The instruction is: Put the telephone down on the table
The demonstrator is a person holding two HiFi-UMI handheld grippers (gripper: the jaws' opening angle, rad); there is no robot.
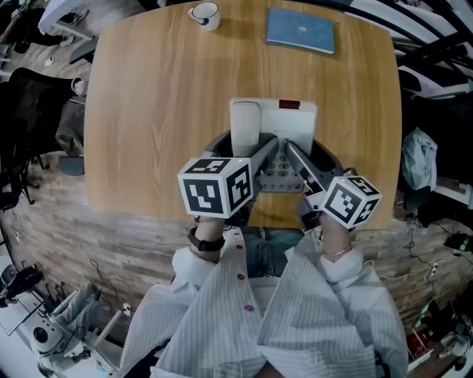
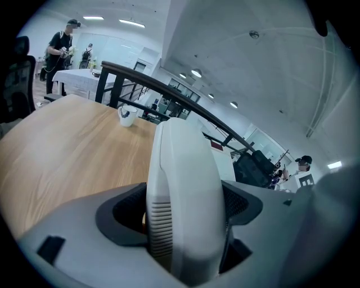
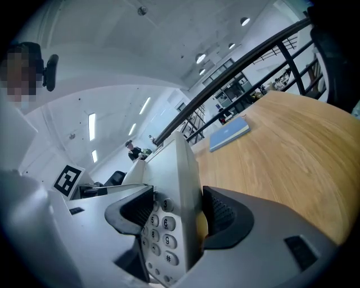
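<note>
A white desk telephone (image 1: 288,118) is near the front edge of the wooden table (image 1: 162,103), with its handset (image 1: 245,125) on the left side. My left gripper (image 1: 247,148) is shut on the handset side, which fills the left gripper view as a white ribbed body (image 2: 183,191) between the dark pads (image 2: 121,211). My right gripper (image 1: 307,159) is shut on the keypad side; the right gripper view shows the number keys (image 3: 160,225) and the telephone's edge (image 3: 183,185) clamped between the jaws. I cannot tell whether the base touches the table.
A white mug (image 1: 205,14) stands at the table's far edge, and a blue book (image 1: 301,31) lies to its right. The mug (image 2: 127,115) and the book (image 3: 229,134) also show in the gripper views. Chairs and clutter surround the table.
</note>
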